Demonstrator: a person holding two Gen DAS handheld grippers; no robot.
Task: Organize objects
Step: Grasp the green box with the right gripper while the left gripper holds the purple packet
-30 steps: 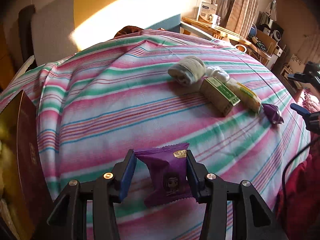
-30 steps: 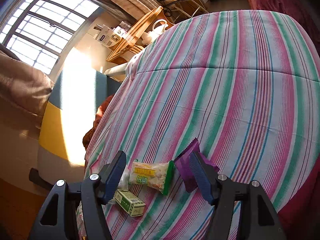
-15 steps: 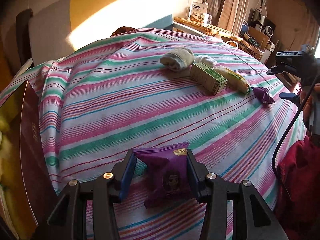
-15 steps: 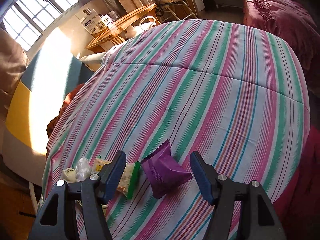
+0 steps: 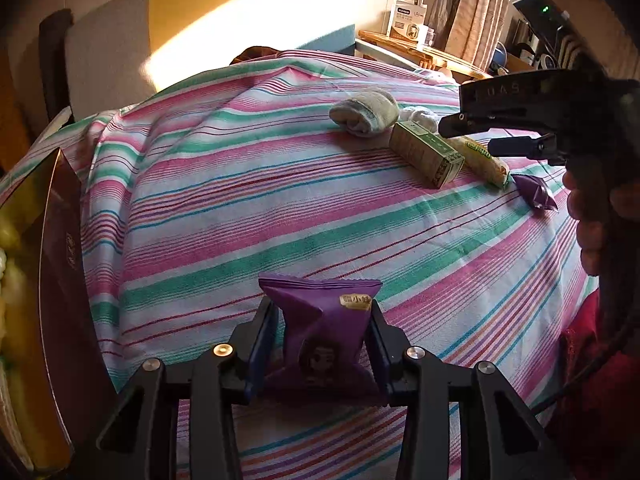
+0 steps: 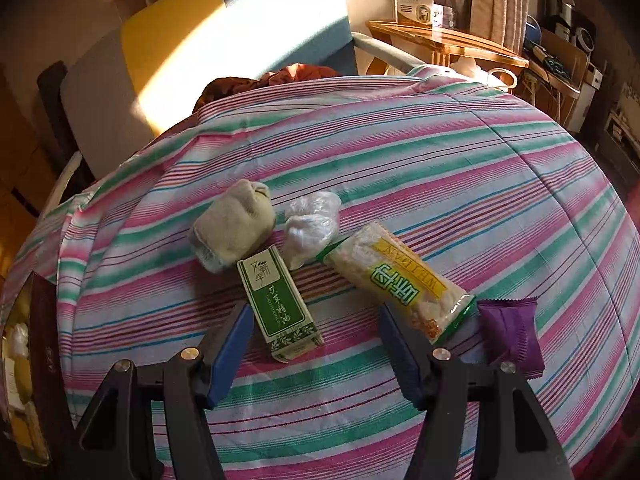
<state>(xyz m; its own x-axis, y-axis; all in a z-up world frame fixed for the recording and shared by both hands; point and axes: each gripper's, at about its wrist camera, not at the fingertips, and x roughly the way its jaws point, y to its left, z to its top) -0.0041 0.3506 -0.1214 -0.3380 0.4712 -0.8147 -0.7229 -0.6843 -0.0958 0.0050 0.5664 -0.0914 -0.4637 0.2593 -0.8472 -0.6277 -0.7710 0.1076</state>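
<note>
My left gripper is closing on a purple snack packet; its pads press the packet's sides and the wrapper buckles, just above the striped cloth. My right gripper hangs over a row of items with its jaws apart and closing slightly. The near end of a green box lies between the fingers, untouched. Next to the box lie a rolled beige sock, a clear plastic wad, a yellow-green snack bar and a second purple packet. The left wrist view shows the right gripper above the green box.
A dark brown open box with pale contents stands at the cloth's left edge. The striped cloth drops away on all sides. A wooden table with a carton, a chair and clutter stand beyond. A red blanket lies at the right.
The left jaws have squeezed tighter and the purple packet has crumpled. The right gripper rolled and swung from over the second purple packet to over the green box.
</note>
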